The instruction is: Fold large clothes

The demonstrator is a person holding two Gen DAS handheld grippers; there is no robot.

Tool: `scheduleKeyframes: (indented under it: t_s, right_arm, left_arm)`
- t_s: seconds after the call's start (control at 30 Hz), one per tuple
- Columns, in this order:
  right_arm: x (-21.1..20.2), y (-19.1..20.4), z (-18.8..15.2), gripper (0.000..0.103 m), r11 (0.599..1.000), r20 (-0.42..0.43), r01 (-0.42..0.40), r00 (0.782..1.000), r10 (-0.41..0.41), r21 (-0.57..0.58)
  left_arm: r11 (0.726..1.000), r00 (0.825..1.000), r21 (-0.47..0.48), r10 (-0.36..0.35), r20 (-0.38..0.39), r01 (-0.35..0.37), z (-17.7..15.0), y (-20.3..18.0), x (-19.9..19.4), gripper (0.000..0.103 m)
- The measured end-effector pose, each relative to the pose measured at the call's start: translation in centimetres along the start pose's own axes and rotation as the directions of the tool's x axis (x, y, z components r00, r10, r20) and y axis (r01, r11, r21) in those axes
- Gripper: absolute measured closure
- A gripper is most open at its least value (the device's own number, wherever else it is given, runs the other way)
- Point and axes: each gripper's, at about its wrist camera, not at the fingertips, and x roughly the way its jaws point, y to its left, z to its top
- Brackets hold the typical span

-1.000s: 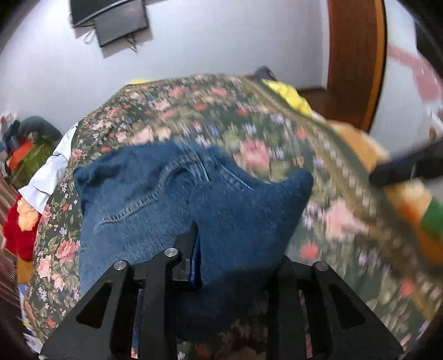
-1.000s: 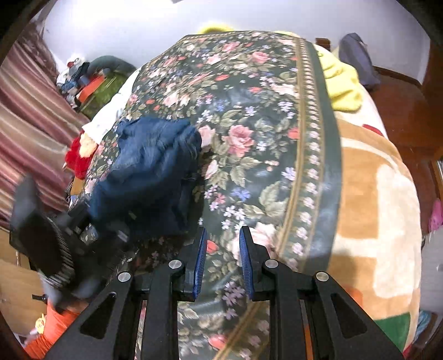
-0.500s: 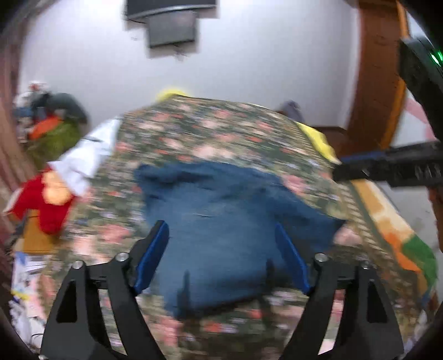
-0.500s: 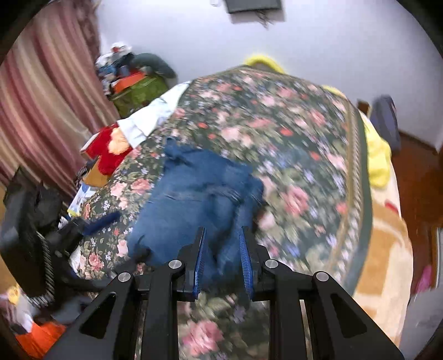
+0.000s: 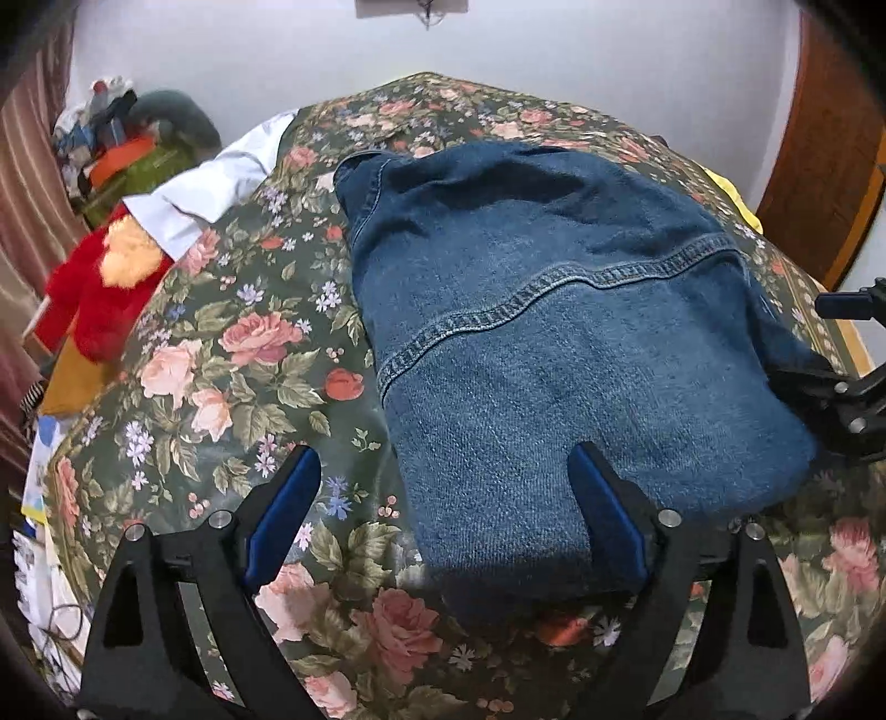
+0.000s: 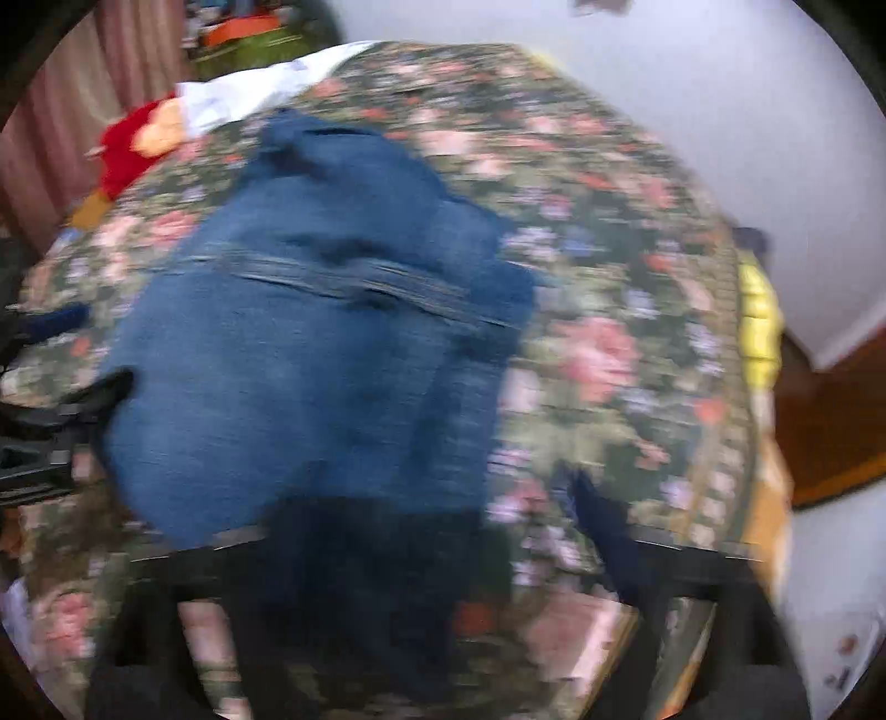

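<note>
A: How do the left tongs point(image 5: 443, 515) stand?

B: Spread wide, holding nothing. The 2 blue pads point(image 5: 279, 512) sit far apart, low over the bed, and the near edge of the jeans point(image 5: 554, 343) lies between them, closer to the right-hand pad.

A: And the right tongs point(image 6: 443, 531)?

B: That view is badly smeared. 1 dark blue pad point(image 6: 601, 515) shows to the right of the jeans point(image 6: 310, 354), and the other finger is lost in dark blur over the denim. They look spread apart, and I see no cloth pinched between them.

A: Where are the jeans?

B: Folded into a thick bundle on the flowered bedspread point(image 5: 232, 354), toward its middle, with a stitched seam running across the top layer.

A: What lies beyond?

B: A white cloth point(image 5: 210, 188) and a red plush toy point(image 5: 94, 299) at the bed's left edge, a yellow cloth point(image 6: 761, 327) at the right edge, and a white wall point(image 5: 554, 50) behind.
</note>
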Motion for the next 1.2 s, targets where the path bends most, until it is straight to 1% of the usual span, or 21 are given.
scheduleKeyframes:
  t_s: [0.07,0.13,0.2,0.27,0.37,0.43,0.53,0.63,0.67,0.77,0.8,0.87,0.93,0.97,1.0,1.07,1.1,1.13,1.17,1.2]
  right_arm:
    - [0.1,-1.4,-1.0,0.0,0.994,-0.021,-0.09,0.996,0.091,0.058]
    - [0.2,-2.7,-1.7,0.0,0.976,-0.045,-0.164,0.984,0.172,0.14]
    - [0.3,-3.9,-2.4,0.0,0.955,-0.05,-0.214,0.972,0.229,0.205]
    - [0.1,-4.7,-2.8,0.0,0.931,-0.059,-0.249,0.96,0.273,0.266]
    - [-0.4,-5.1,-2.9,0.0,0.918,-0.051,-0.27,0.954,0.296,0.289]
    - [-1.1,-5.2,-2.4,0.0,0.917,-0.04,-0.281,0.952,0.304,0.284]
    - [-1.8,-5.2,-0.8,0.0,0.912,-0.012,-0.301,0.948,0.317,0.277]
    - [-2.1,-5.2,0.9,0.0,0.898,0.011,-0.346,0.934,0.357,0.271]
    - [-2.0,-5.2,1.6,0.0,0.893,0.015,-0.361,0.928,0.371,0.269]
    - [-1.0,-5.1,3.2,0.0,0.885,0.008,-0.379,0.92,0.392,0.272]
    - [-0.5,-5.1,3.7,0.0,0.88,-0.001,-0.387,0.915,0.403,0.276]
    - [1.0,-5.1,4.7,0.0,0.863,-0.024,-0.414,0.898,0.439,0.289]
    - [2.4,-5.0,5.2,0.0,0.858,-0.053,-0.414,0.892,0.449,0.304]
    - [3.2,-5.0,5.5,0.0,0.855,-0.068,-0.413,0.888,0.454,0.313]
    - [4.1,-5.0,5.8,0.0,0.846,-0.082,-0.423,0.879,0.471,0.324]
    - [5.8,-4.9,6.3,0.0,0.824,-0.114,-0.447,0.852,0.511,0.348]
    - [6.4,-4.8,6.4,0.0,0.817,-0.125,-0.455,0.842,0.524,0.355]
    - [7.1,-4.7,6.5,0.0,0.812,-0.139,-0.461,0.834,0.535,0.359]
    - [7.8,-4.5,6.7,0.0,0.807,-0.152,-0.466,0.825,0.545,0.361]
    - [8.5,-4.3,6.8,0.0,0.803,-0.163,-0.472,0.817,0.554,0.363]
  left_arm:
    - [1.0,1.0,-0.021,-0.019,-0.014,0.019,-0.2,0.3,0.0,0.011]
    - [0.998,0.998,-0.048,-0.051,-0.027,0.05,-0.6,0.6,-0.2,0.011]
    - [0.995,0.996,-0.054,-0.086,-0.035,0.084,-0.9,0.9,-0.8,0.011]
    - [0.994,0.995,-0.045,-0.096,-0.032,0.095,-0.7,1.3,-1.6,0.012]
    - [0.998,0.999,-0.031,-0.054,-0.005,0.054,-0.1,2.3,-2.8,0.012]
    - [0.998,0.999,-0.045,-0.045,0.01,0.046,0.6,3.4,-3.3,0.012]
    - [0.995,0.998,-0.088,-0.055,0.01,0.056,2.3,5.3,-3.2,0.012]
    - [0.985,0.996,-0.148,-0.086,-0.003,0.085,4.1,7.1,-2.2,0.012]
    - [0.978,0.994,-0.178,-0.11,-0.014,0.106,4.7,7.8,-1.6,0.012]
    - [0.949,0.975,-0.243,-0.217,-0.047,0.2,6.0,8.7,0.5,0.012]
    - [0.932,0.962,-0.274,-0.265,-0.067,0.238,6.4,8.9,1.6,0.012]
    - [0.906,0.941,-0.315,-0.326,-0.092,0.283,6.7,9.0,3.1,0.012]
    - [0.875,0.912,-0.349,-0.394,-0.114,0.335,7.0,8.8,4.9,0.012]
    - [0.867,0.902,-0.354,-0.414,-0.122,0.35,7.1,8.6,5.6,0.012]
    - [0.863,0.895,-0.354,-0.427,-0.131,0.36,7.2,8.4,6.3,0.012]
    - [0.866,0.885,-0.337,-0.439,-0.156,0.37,7.3,7.6,7.8,0.011]
    - [0.868,0.881,-0.331,-0.442,-0.171,0.371,7.2,7.3,8.5,0.011]
    - [0.866,0.877,-0.334,-0.447,-0.179,0.373,7.1,7.1,9.3,0.009]
    - [0.859,0.874,-0.348,-0.453,-0.175,0.376,7.0,7.0,10.0,0.002]
    - [0.843,0.868,-0.379,-0.467,-0.168,0.38,6.8,7.2,10.8,0.0]
